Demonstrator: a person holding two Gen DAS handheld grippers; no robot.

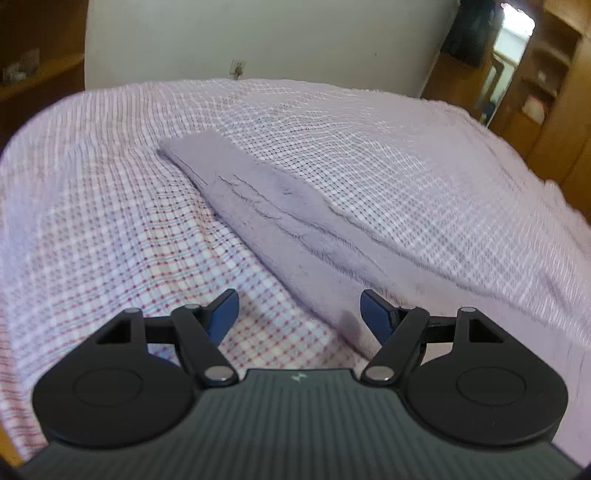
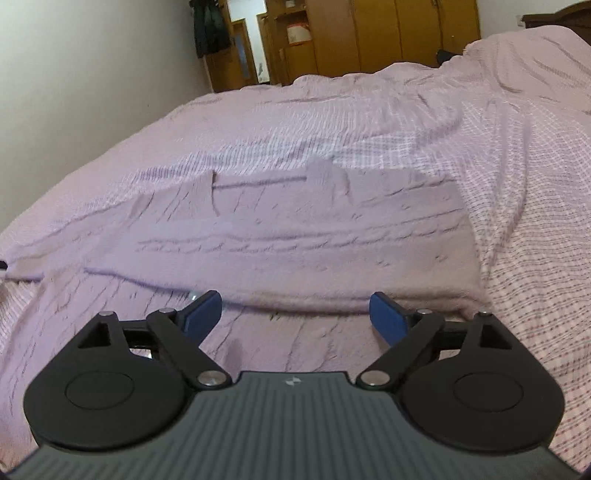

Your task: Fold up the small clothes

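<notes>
Lying limp and light at mid-frame on the bed [image 1: 110, 206], the garment [image 2: 295, 229] is best pinched at its near folded edge by the released, empty left gripper [image 1: 299, 314] and right gripper [image 2: 295, 317].

Bed surface [image 1: 110, 206] — checked cover, broad and flat; open to the left of the left gripper [image 1: 299, 314], in the lower left and centre left of the left wrist view.

Lilac knitted garment [image 1: 266, 206] — low strip running from upper centre to lower right of that view, passing just below the parted blue pads.

Right wrist view: the garment fills the middle band, a folded edge crossing just ahead of the right gripper [image 2: 295, 314], whose pads stand wide with nothing between them. Bare cover at the right edge.

Obstacles: white wall [image 1: 258, 37] behind the bed; wooden wardrobes [image 2: 388, 33] at the top.
</notes>
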